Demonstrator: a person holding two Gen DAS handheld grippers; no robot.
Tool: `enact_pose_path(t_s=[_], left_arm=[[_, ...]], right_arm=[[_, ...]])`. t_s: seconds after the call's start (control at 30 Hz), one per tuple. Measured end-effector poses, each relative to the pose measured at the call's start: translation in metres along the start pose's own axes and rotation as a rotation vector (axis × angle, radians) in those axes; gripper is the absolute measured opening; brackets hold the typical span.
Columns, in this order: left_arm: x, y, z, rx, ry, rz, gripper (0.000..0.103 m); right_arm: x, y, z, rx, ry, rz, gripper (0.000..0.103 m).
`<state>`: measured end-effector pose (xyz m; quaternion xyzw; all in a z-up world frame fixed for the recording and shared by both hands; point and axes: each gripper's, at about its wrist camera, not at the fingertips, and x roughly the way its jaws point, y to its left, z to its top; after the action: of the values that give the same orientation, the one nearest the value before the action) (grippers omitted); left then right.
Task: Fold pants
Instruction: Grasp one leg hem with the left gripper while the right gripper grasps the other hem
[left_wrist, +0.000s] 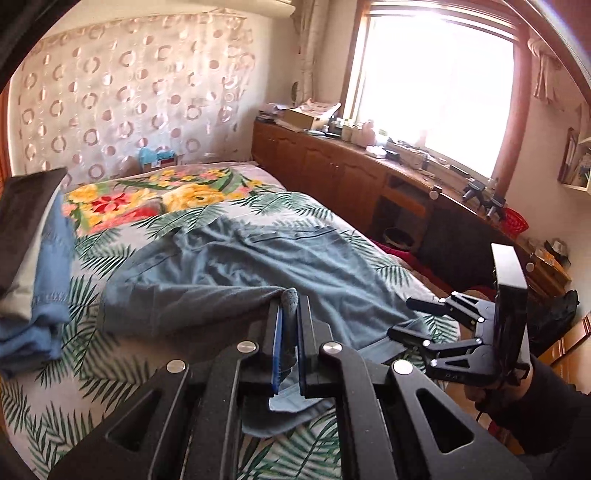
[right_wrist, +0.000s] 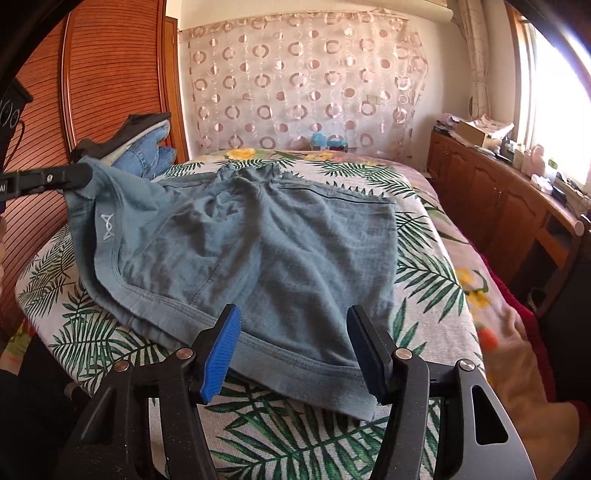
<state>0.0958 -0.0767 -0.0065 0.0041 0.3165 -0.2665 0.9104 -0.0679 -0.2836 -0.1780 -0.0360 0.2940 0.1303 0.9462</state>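
Blue-grey pants (right_wrist: 258, 240) lie spread and wrinkled on the leaf-print bed (right_wrist: 424, 266). My left gripper (left_wrist: 290, 302) is shut on a pinch of their edge, and cloth hangs out between its pads. In the right wrist view the left gripper (right_wrist: 86, 173) holds that corner lifted at the far left. My right gripper (right_wrist: 293, 312) stands open low over the near hem, its blue pads apart with cloth between them but not pressed. In the left wrist view the right gripper (left_wrist: 410, 319), held by a dark-sleeved hand, sits at the pants' (left_wrist: 258, 266) right corner.
A stack of folded clothes (right_wrist: 147, 147) sits at the bed's left by the wooden headboard (right_wrist: 110, 74). A wooden cabinet (left_wrist: 332, 166) with clutter runs under the window on the right. A floral blanket (left_wrist: 147, 199) covers the far end.
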Motion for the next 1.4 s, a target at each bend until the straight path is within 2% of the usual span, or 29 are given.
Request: enact_pose_path(t_s=[0.23,0.47,0.5,0.57,0.63,0.67,0.7,0.73,0.83,0.93,1.13,1.4], left_arm=[[0.017,-0.027,0.022,0.040,0.011,-0.064,0.008],[0.032,-0.035,0.018,0.044,0.038,-0.044,0.008],[0.033,-0.034,0.016,0.042,0.042,-0.034,0.011],[0.034,-0.031,0.013,0.038,0.043,-0.013,0.021],[0.033,-0.026,0.010,0.029,0.040,0.009,0.050],[0.032,-0.024,0.009,0.027,0.036,0.017,0.057],[0.030,-0.021,0.007,0.023,0.033,0.026,0.073],[0.029,-0.018,0.006,0.018,0.028,0.030,0.083],[0.025,-0.006,0.000,-0.006,0.026,0.042,0.083],[0.021,0.005,-0.011,-0.029,0.031,0.084,0.083],[0.025,0.024,-0.035,-0.061,0.079,0.124,0.083],[0.029,0.036,-0.054,-0.095,0.104,0.140,0.083]], right_arm=[[0.000,-0.002,-0.006,0.019,0.003,-0.008,0.061],[-0.004,-0.002,-0.010,0.034,-0.002,-0.014,0.061],[-0.004,-0.002,-0.010,0.036,-0.002,-0.015,0.061],[-0.004,-0.002,-0.012,0.037,-0.002,-0.017,0.061],[-0.004,-0.004,-0.013,0.039,0.001,-0.020,0.061],[-0.003,-0.004,-0.012,0.041,0.003,-0.022,0.061],[-0.002,-0.005,-0.013,0.043,0.004,-0.023,0.061],[-0.002,-0.006,-0.013,0.045,0.005,-0.022,0.061],[-0.002,-0.005,-0.011,0.048,0.007,-0.021,0.061],[-0.002,-0.004,-0.009,0.042,0.005,-0.013,0.061],[0.001,-0.003,0.004,0.047,-0.008,0.039,0.050],[0.018,0.016,0.028,-0.024,-0.008,0.114,0.050]])
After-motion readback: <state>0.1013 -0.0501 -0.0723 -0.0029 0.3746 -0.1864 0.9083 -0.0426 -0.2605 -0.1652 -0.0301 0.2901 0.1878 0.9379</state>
